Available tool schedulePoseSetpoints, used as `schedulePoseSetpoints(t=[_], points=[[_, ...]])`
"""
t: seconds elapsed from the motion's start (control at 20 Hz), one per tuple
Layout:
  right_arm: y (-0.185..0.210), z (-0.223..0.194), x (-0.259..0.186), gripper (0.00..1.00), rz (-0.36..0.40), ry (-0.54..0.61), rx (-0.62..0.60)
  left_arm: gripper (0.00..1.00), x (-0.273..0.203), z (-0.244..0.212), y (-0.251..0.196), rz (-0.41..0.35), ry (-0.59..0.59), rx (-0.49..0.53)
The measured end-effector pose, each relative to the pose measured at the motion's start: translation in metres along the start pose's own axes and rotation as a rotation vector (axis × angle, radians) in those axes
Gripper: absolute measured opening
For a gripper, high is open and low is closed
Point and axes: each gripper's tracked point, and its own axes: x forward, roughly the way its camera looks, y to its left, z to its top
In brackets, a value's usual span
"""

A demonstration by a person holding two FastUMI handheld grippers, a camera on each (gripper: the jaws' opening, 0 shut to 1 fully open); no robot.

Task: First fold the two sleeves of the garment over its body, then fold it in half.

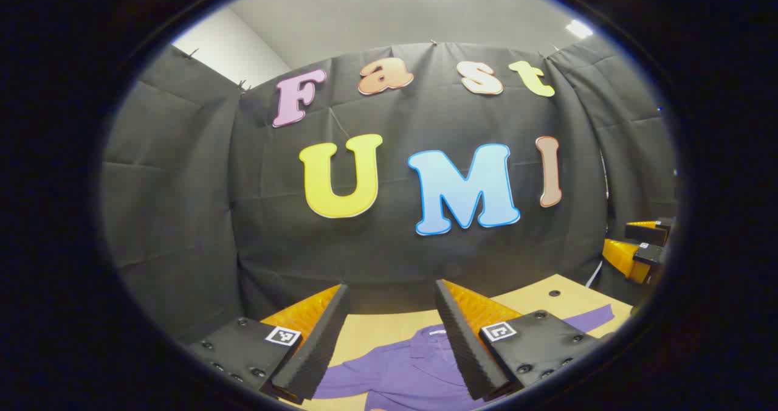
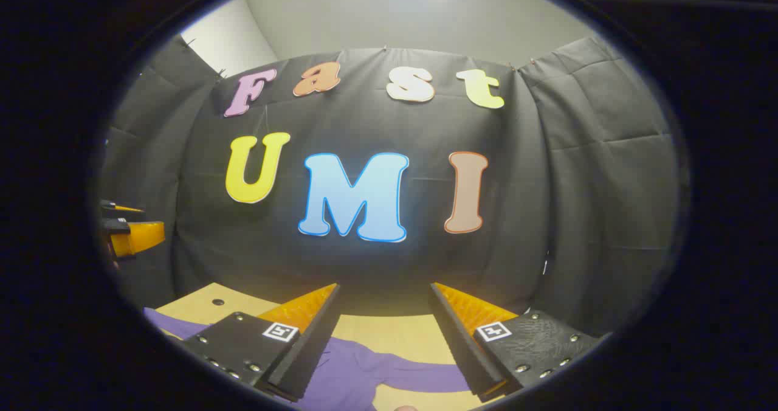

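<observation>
A purple collared garment [image 1: 404, 368] lies flat on the wooden table [image 1: 547, 298], its collar toward the booth wall. One sleeve [image 1: 589, 318] stretches out to the right in the left gripper view. My left gripper [image 1: 392, 289] hangs open above the collar with nothing between its fingers. In the right gripper view the garment [image 2: 358, 371] lies below my right gripper [image 2: 384, 288], a sleeve [image 2: 419, 377] reaching right between its fingers. My right gripper is open too and holds nothing. Each gripper appears at the edge of the other's view: right gripper [image 1: 638, 247], left gripper [image 2: 130, 231].
The black cloth wall stands close behind the table. A small dark hole [image 1: 554, 292] sits in the tabletop near its far right corner, and a matching hole [image 2: 217, 302] near the far left in the right gripper view.
</observation>
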Motion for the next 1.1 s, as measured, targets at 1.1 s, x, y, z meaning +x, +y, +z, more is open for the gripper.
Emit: schedulePoseSetpoints(t=[1.1], points=[[-0.102, -0.101, 0.032, 0.91, -0.142, 0.153, 0.001, 0.94, -0.012, -0.006, -0.014, 0.05, 0.018, 0.004]])
